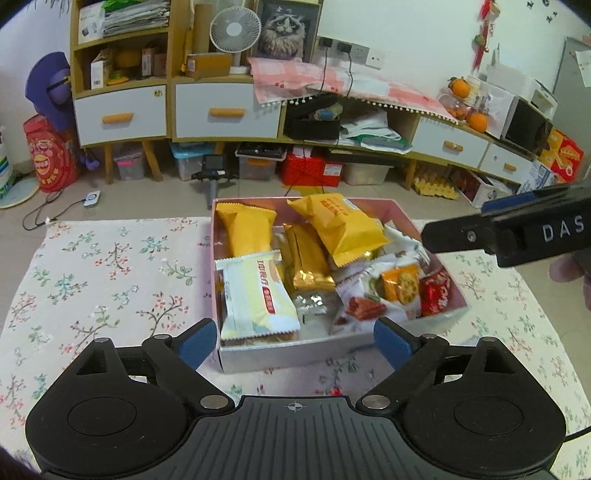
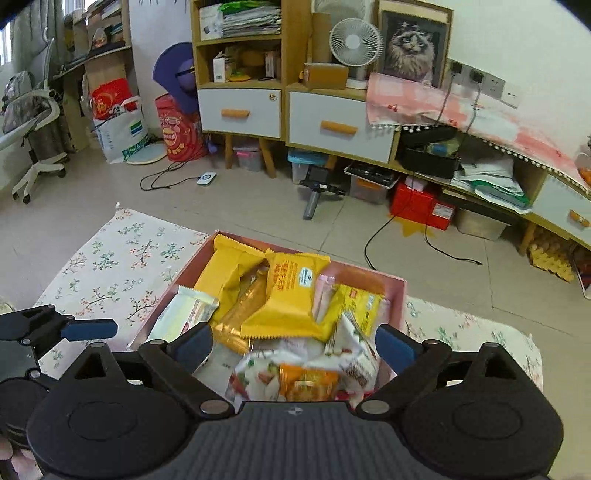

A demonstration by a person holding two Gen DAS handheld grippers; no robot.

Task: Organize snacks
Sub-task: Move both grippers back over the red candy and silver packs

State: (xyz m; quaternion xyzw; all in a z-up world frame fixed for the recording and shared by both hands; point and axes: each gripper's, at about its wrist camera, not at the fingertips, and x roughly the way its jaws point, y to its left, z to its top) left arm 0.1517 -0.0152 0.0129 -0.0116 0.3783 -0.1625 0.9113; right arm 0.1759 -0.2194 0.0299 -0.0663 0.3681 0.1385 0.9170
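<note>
1. Floral cloth (image 1: 110, 266) covers the low table we work over; tiled floor beyond it.
2. Our left gripper (image 1: 294, 341) hangs over the near wall of the box (image 1: 295, 356); jaws wide apart, blue pads clear of everything, nothing held.
3. Our right gripper (image 2: 294, 345) sits above the box's right part, jaws also spread wide, empty; snacks show between the pads but untouched. In the left view it enters from the right edge (image 1: 517, 232).
4. Pink box stands on the cloth, full of snacks: white pack (image 1: 258, 299) at near left, gold bar (image 1: 308, 258) mid, orange cracker pack (image 1: 400, 284) and red pack (image 1: 437, 295) near right.
5. Further in, two yellow packs: one flat at far left (image 1: 247, 229), one tilted on top of the pile (image 1: 340, 225).
6. Far back: cabinet (image 1: 221, 110) with white drawers, fan (image 1: 234, 31), cat picture (image 1: 284, 31), oranges (image 1: 469, 103) on the right.
</note>
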